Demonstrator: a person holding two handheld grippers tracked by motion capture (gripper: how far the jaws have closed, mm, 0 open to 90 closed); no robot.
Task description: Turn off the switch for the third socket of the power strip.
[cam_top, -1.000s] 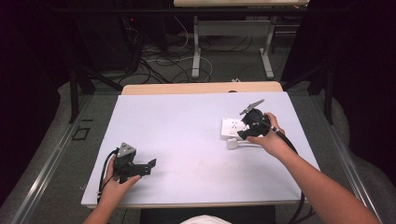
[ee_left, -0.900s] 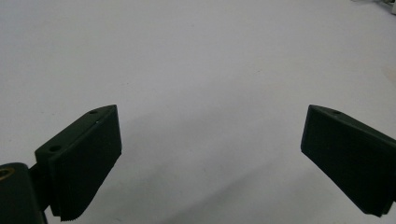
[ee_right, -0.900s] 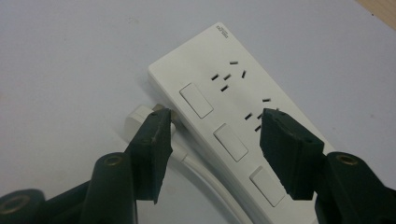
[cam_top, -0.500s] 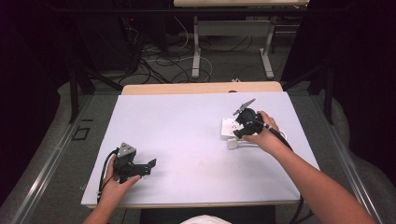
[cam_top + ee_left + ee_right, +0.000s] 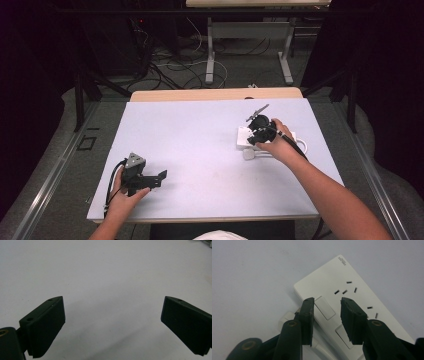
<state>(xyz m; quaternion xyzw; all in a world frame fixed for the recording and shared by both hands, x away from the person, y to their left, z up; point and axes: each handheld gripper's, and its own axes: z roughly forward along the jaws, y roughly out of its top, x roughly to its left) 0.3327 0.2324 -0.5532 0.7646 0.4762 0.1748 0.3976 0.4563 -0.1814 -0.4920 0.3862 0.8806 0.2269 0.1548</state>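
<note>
A white power strip (image 5: 244, 135) (image 5: 352, 280) lies flat on the right side of the table, with rocker switches (image 5: 325, 308) and socket slots on top. My right gripper (image 5: 254, 136) (image 5: 327, 312) hovers just above its switch end. Its jaws have just been closing and stand a narrow gap apart, astride one switch, with nothing pressed between the pads. A white plug (image 5: 249, 155) (image 5: 284, 318) lies beside the strip. My left gripper (image 5: 161, 177) (image 5: 112, 322) rests at the front left of the table, jaws wide open over bare surface.
The pale table (image 5: 200, 135) has a wooden strip along its far edge (image 5: 215, 94). The strip's white cable (image 5: 302, 147) loops near the right edge. Beyond the table are desk legs and cables on the floor (image 5: 210, 65).
My right gripper has shifted a little to the left and lower over the power strip, and its jaws have narrowed. The left gripper has stayed put.
</note>
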